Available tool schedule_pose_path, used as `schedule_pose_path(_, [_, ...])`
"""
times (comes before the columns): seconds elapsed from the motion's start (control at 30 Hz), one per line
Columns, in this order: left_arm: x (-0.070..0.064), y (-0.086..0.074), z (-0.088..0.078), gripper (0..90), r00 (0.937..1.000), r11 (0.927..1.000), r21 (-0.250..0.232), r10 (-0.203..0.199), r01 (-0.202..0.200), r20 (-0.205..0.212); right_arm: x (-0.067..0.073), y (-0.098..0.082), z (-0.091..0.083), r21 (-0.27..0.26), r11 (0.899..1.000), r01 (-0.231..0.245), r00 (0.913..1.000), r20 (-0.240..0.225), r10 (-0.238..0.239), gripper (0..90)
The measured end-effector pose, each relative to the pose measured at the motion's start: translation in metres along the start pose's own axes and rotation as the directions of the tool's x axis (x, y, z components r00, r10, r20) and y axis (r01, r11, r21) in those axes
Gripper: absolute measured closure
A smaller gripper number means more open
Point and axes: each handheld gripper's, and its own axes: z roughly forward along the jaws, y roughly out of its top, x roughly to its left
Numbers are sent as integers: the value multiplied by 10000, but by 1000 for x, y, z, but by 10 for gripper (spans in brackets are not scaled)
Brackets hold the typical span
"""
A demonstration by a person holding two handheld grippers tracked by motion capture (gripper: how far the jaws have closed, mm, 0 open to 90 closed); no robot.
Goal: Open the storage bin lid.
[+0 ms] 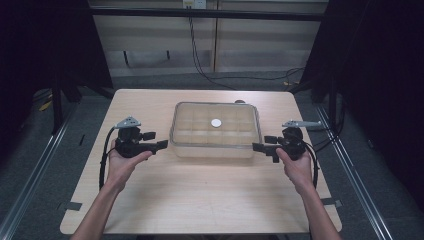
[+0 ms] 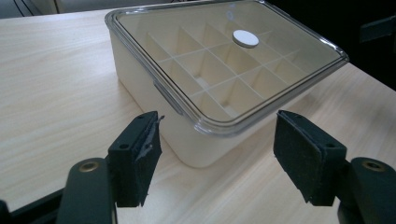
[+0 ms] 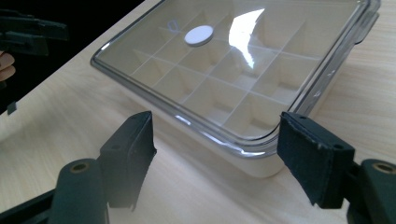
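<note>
**Operator:** On the light wooden table (image 1: 200, 200), what is the largest item, and where does it sit?

**Technician:** A rectangular cream-coloured box (image 1: 215, 131) sits at the middle of the table, slightly toward the far edge. A clear lid (image 2: 229, 60) with a grey-tinted rim covers it. Through the lid, thin walls divide the interior into a grid of compartments (image 3: 219, 74). No contents are discernible in them.

**Operator:** Anything on the lid?

**Technician:** A small white round disc (image 1: 216, 122) lies near the lid's centre. The left gripper view and the right gripper view both show it at the far part of the lid.

**Operator:** State of the left gripper?

**Technician:** The left gripper (image 1: 157, 141) is held in the person's left hand (image 1: 122, 162), just beside the box's left side, jaws pointing at it. In the left gripper view the jaws stand wide apart, with the near corner of the box between and beyond them. The pads (image 2: 142, 156) touch nothing.

**Operator:** And the right gripper?

**Technician:** The right gripper (image 1: 265, 144) is held in the right hand (image 1: 297, 167), just beside the box's right side, pointing inward. Its jaws are likewise spread wide and hold nothing; a corner of the box lies ahead of them, clear of both pads (image 3: 308, 156). A cable (image 1: 103, 160) trails from the left unit.
</note>
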Motion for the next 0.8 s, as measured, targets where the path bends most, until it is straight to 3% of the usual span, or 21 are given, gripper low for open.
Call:
schedule_pose_path(0.13, [5,8,4,310,9998,9998,129,159,-161,105,-5,7,2,-49,10000,-11,9997,262,12,248])
schedule_pose_path(0.3, [11,12,12,312,9996,9996,60,-275,275,-42,-15,14,7,-22,10000,73,9988,486,-71,213])
schedule_pose_path(0.47, [14,20,17,311,9999,10000,48,-73,74,-108,-27,22,9,-202,9991,-386,9986,359,393,233])
schedule_pose_path(0.53, [15,20,21,308,9998,9998,-60,-169,168,-144,-30,25,12,-128,9991,-396,9987,324,400,235])
schedule_pose_path(0.7, [17,13,36,306,9997,9990,443,15,-5,-223,-34,27,23,253,9991,-338,9981,514,325,241])
schedule_pose_path(0.8, [19,14,37,290,9999,9994,318,-148,148,-3,-37,24,29,394,9984,-413,9979,523,392,241])
